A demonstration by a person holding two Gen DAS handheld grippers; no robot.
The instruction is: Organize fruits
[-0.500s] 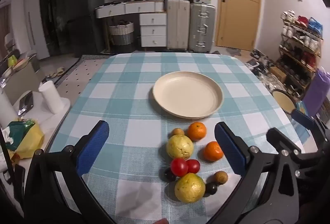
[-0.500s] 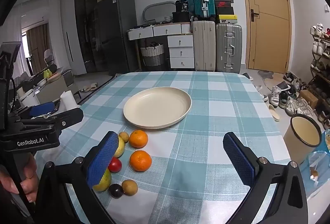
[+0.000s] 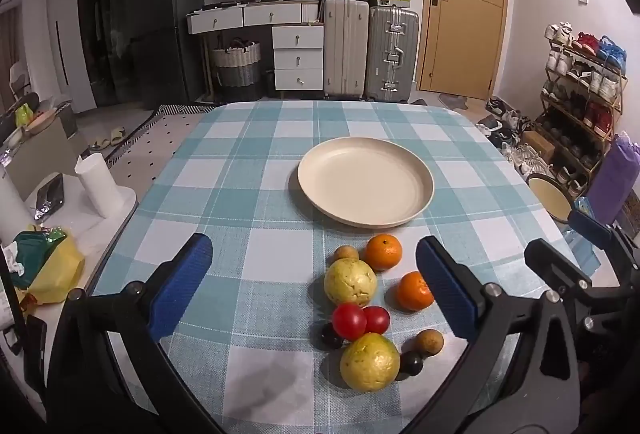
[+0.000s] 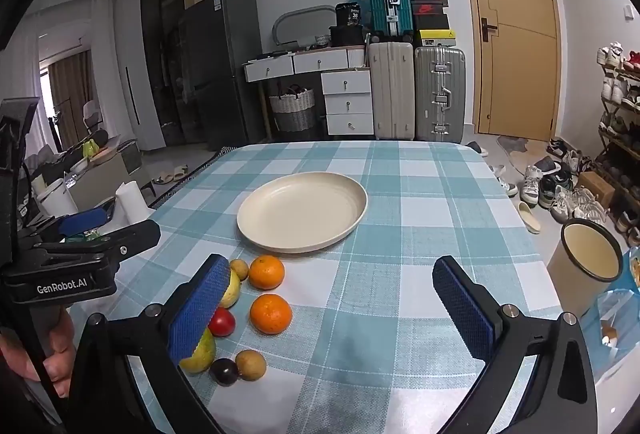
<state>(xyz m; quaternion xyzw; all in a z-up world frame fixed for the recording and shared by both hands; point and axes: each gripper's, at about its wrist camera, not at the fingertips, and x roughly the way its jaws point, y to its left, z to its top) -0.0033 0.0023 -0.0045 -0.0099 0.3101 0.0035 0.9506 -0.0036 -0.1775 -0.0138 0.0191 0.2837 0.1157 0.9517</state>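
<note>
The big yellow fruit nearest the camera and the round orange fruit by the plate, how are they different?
The bumpy yellow-green fruit is bigger than the smooth orange fruit. The yellow one lies at the near end of the pile, touching a small dark fruit; the orange one sits at the far end, just before the cream plate. Both are round and rest on the checked tablecloth.

The plate (image 3: 365, 181) lies on the table (image 3: 224, 186). The fruits (image 3: 368, 298) lie in a group before it, near the table's front edge.
</note>
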